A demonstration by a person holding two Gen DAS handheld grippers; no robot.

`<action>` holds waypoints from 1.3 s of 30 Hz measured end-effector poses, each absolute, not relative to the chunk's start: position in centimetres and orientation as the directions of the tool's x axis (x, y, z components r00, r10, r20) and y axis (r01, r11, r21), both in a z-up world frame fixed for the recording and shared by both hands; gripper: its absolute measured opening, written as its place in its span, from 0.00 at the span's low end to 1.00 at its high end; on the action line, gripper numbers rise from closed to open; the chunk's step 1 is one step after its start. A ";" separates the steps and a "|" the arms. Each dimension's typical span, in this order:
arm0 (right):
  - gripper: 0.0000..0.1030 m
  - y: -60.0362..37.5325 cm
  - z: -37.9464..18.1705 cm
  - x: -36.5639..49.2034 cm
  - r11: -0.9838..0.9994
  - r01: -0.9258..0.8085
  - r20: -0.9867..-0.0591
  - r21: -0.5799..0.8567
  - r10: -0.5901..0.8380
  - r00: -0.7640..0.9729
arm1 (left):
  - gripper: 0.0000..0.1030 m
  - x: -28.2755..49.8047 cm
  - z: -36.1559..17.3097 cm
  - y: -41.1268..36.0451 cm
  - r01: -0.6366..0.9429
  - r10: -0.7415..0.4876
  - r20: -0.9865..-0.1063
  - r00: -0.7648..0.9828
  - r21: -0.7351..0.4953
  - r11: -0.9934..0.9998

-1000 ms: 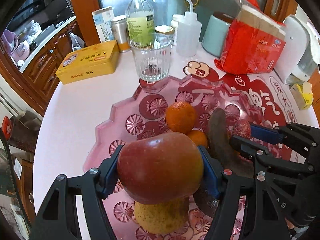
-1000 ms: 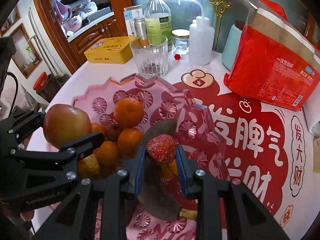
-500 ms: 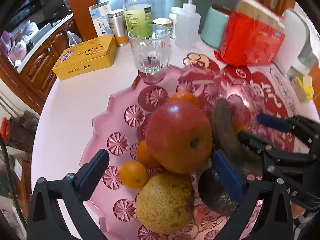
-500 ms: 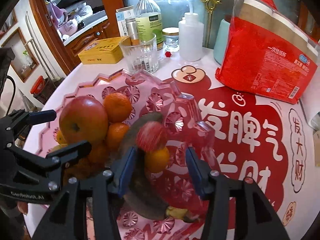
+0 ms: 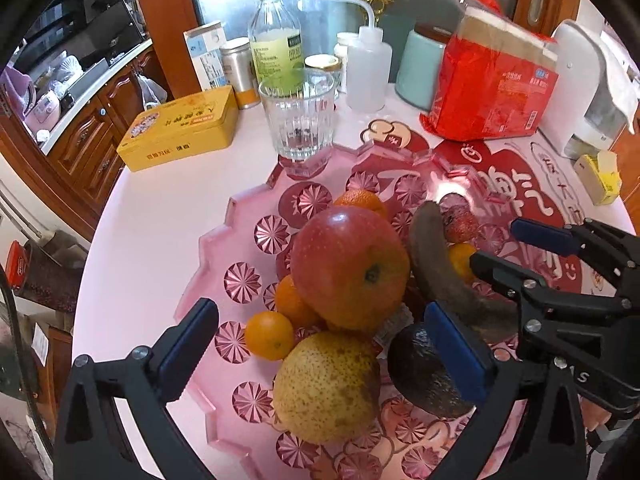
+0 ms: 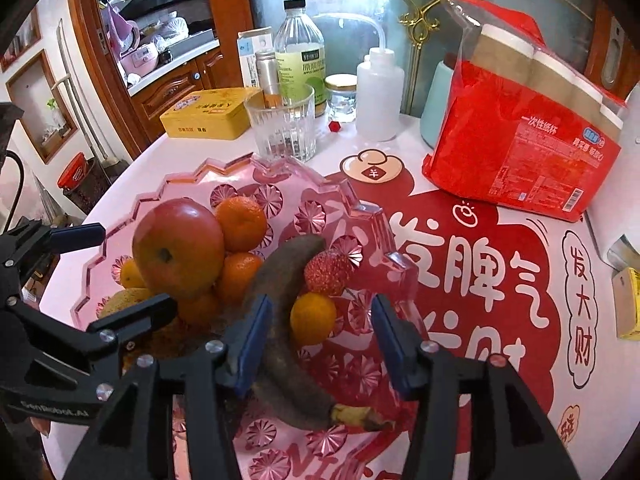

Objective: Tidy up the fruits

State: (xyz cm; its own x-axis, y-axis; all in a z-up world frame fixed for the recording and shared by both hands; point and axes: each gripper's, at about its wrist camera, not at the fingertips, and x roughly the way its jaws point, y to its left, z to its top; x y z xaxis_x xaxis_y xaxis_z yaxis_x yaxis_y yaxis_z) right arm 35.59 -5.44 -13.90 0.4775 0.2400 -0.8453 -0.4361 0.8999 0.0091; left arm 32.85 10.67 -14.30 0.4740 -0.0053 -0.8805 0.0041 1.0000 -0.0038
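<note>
Looking along the left claw (image 5: 320, 344), its jaws stand wide and hold nothing, straddling a fruit heap in the pink tray (image 5: 224, 240). One apple (image 5: 350, 266) sits on top, a pear (image 5: 326, 386) near, an avocado (image 5: 424, 372) to the right, one dark banana (image 5: 444, 268) beyond; three oranges show here, the nearest (image 5: 269, 335) left of the pear. At the far rim stands a ribbed glass (image 5: 298, 116), with a yellow tin (image 5: 182, 128) to its left and a red pack (image 5: 492, 88) far right.

From the right claw (image 6: 318, 340), jaws also wide and empty, the banana (image 6: 280, 320) lies against the left finger (image 6: 252, 344), blocking that side. One small orange (image 6: 313, 319) and one strawberry (image 6: 328, 272) sit between the fingers; the apple (image 6: 178, 248) tops the heap at left. The left claw (image 6: 120, 276) shows at the left edge
</note>
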 end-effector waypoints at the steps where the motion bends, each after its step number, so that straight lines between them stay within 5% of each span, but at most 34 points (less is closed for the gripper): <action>1: 0.51 -5.5 -13.7 35.5 0.900 -0.435 -0.844 0.010 0.241 0.480 | 0.99 32.6 -13.9 10.7 0.003 -0.007 -0.878 0.479 -0.007 1.000; 20: 0.51 -10.3 -9.1 28.0 0.920 -0.386 -0.809 0.065 0.275 0.520 | 0.99 24.1 -7.3 7.1 -0.034 -0.003 -0.824 0.567 -0.027 0.999; 39: 0.51 -19.6 -4.3 11.3 0.967 -0.236 -0.790 0.097 0.219 0.573 | 0.99 8.3 -2.4 -0.7 -0.043 0.013 -0.789 0.614 -0.017 0.999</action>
